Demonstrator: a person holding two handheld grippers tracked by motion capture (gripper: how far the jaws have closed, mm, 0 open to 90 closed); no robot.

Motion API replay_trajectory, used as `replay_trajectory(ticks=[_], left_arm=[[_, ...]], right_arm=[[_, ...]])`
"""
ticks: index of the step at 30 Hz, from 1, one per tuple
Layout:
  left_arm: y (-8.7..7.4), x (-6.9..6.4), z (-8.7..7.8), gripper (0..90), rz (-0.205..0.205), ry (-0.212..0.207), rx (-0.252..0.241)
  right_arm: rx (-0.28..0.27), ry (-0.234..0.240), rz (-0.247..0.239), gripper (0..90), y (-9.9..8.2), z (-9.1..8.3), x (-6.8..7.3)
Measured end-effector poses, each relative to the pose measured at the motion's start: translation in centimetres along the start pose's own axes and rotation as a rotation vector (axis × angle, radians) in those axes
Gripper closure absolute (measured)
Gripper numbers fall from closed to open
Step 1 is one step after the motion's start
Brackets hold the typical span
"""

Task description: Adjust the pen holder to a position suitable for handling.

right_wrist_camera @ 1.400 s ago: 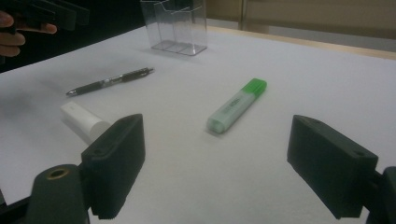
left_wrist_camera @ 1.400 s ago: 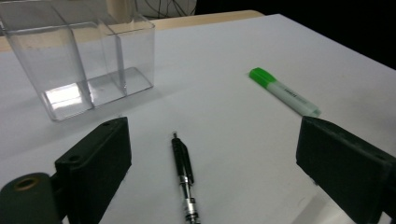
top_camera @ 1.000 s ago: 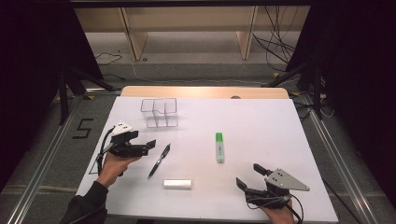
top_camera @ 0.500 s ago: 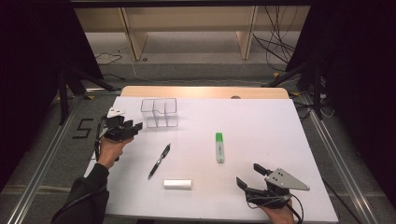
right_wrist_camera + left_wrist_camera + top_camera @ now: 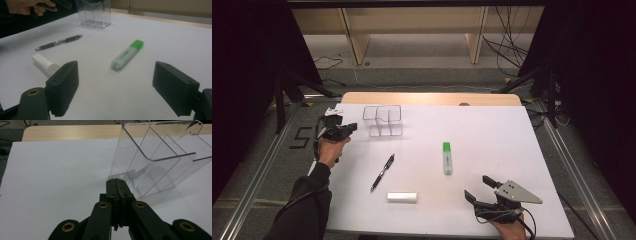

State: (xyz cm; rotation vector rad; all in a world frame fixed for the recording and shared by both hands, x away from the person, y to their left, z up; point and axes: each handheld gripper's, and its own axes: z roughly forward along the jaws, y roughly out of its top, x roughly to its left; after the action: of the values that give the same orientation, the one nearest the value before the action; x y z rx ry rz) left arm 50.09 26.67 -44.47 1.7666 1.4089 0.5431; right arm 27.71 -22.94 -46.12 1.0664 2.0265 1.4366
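Observation:
My left gripper is at the table's far left, its tips just left of a clear plastic organizer with several compartments. Its jaws have just been closing and now stand shut with nothing between them. In the left gripper view the closed tips nearly touch the organizer's lower corner. My right gripper rests at the near right edge, open and empty. A black pen, a green highlighter and a white cylinder lie on the white table.
A wooden strip runs along the table's far edge. Beyond it stand wooden shelf legs and loose cables on the floor. Dark curtains flank both sides. The highlighter lies straight ahead of the right gripper.
The left hand has moved away from the pen toward the far left, up to the organizer, and its jaws have closed. The right gripper has not moved.

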Motion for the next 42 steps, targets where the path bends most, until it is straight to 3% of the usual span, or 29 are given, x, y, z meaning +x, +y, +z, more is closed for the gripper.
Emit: replay_trajectory(ticks=[2,5,9,12,16,29,32,42], left_arm=[[0.4,0.0,0.6,89.2,0.008,0.011,-0.007],[0.8,0.6,1.2,89.2,-0.036,0.000,-0.017],[1.0,0.7,1.9,89.3,-0.046,-0.018,-0.006],[1.1,0.7,2.5,89.3,-0.032,-0.009,0.020],[1.1,0.8,3.1,89.3,-0.057,-0.032,0.020],[1.4,0.2,4.8,89.4,-0.070,-0.051,0.030],[1.5,-0.3,5.2,89.4,-0.078,-0.059,0.027],[2.7,-2.8,6.3,89.4,-0.047,-0.082,0.031]], right_arm=[[0.007,0.000,0.003,21.4,0.0,0.1,0.0],[0.003,0.002,0.006,20.2,0.0,0.1,0.0],[0.005,0.007,0.008,19.2,0.0,0.0,0.0],[0.004,0.008,0.012,18.9,0.0,0.0,-0.1],[0.004,0.013,0.012,18.4,0.0,0.0,-0.1],[0.016,0.027,0.009,18.5,-0.1,0.3,0.0],[0.019,0.025,0.013,18.6,-0.1,0.4,0.0],[0.020,0.029,0.009,18.6,-0.2,0.3,-0.1]])
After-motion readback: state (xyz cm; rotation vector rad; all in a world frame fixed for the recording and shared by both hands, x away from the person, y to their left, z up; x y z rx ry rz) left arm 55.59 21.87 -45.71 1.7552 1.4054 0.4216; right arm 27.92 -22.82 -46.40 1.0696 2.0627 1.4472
